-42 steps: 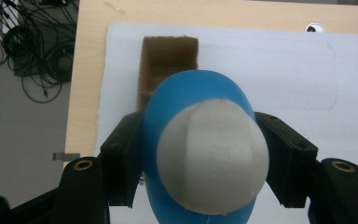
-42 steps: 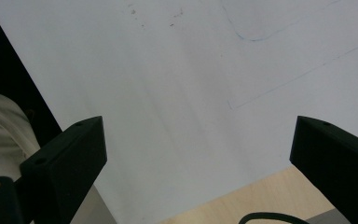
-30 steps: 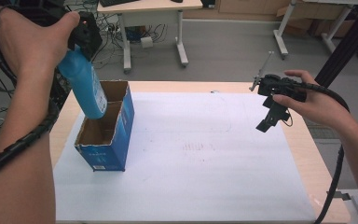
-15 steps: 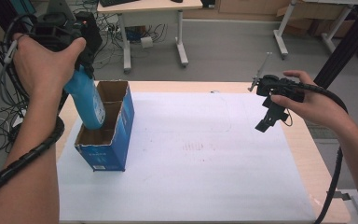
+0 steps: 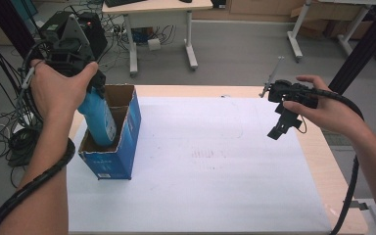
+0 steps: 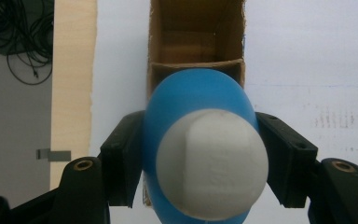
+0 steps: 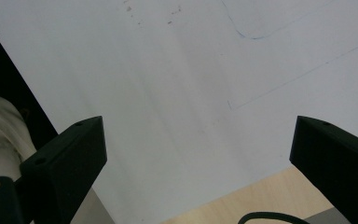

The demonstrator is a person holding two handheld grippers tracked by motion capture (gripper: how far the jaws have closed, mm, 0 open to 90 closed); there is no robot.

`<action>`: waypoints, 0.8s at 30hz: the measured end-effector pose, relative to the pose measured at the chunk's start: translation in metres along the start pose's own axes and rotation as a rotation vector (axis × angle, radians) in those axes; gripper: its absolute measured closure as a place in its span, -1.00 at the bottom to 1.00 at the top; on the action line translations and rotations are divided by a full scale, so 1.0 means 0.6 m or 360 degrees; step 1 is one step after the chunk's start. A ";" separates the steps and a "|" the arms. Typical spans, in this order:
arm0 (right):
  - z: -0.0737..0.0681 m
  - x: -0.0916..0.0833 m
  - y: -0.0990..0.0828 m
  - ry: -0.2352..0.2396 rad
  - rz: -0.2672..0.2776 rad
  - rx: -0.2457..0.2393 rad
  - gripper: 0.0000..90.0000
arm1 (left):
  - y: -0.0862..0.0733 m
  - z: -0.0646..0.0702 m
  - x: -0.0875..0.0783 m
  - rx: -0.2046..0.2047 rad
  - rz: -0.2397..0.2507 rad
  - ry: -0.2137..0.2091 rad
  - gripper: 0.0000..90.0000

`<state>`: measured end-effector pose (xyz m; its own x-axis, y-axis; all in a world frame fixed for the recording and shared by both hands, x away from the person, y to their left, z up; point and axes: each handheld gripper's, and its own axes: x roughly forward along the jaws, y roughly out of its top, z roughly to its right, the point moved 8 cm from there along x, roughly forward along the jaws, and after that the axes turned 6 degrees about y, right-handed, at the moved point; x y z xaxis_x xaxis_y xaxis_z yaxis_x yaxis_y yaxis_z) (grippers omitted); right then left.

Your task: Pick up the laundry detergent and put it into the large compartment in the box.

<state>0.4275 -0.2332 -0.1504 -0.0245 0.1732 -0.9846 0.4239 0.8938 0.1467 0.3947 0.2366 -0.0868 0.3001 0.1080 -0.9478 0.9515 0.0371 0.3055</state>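
Two grippers are in use. Left gripper (image 6: 200,163): fingers (image 6: 123,156) pinch the blue bottle (image 5: 98,117) just below its white cap (image 6: 212,165); the bottle's lower end sits inside the open cardboard box (image 5: 122,156) at the tabletop's (image 5: 318,156) left side. Right gripper (image 7: 198,163): fingers spread wide, holding nothing, above the white sheet (image 5: 215,166).

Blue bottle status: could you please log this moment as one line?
left gripper: shut on blue bottle | bottle: partly inside cardboard box | right gripper: open, empty

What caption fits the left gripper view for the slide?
Left gripper clamps a blue bottle with a white cap, held over the open cardboard box on the white sheet.
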 end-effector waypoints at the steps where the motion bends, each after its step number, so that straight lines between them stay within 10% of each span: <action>1: 0.001 0.000 -0.001 -0.0002 -0.0005 -0.0007 -0.92 | -0.001 0.001 0.003 0.0000 0.0000 0.0000 -0.16; 24: 0.004 0.014 0.000 0.0017 -0.0017 0.0009 -0.92 | -0.021 0.007 0.094 0.0028 -0.0065 -0.0017 -0.16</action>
<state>0.4295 -0.2327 -0.1587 -0.0383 0.1681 -0.9850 0.4285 0.8933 0.1358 0.3997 0.2383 -0.1443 0.2614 0.0960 -0.9604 0.9640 0.0236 0.2647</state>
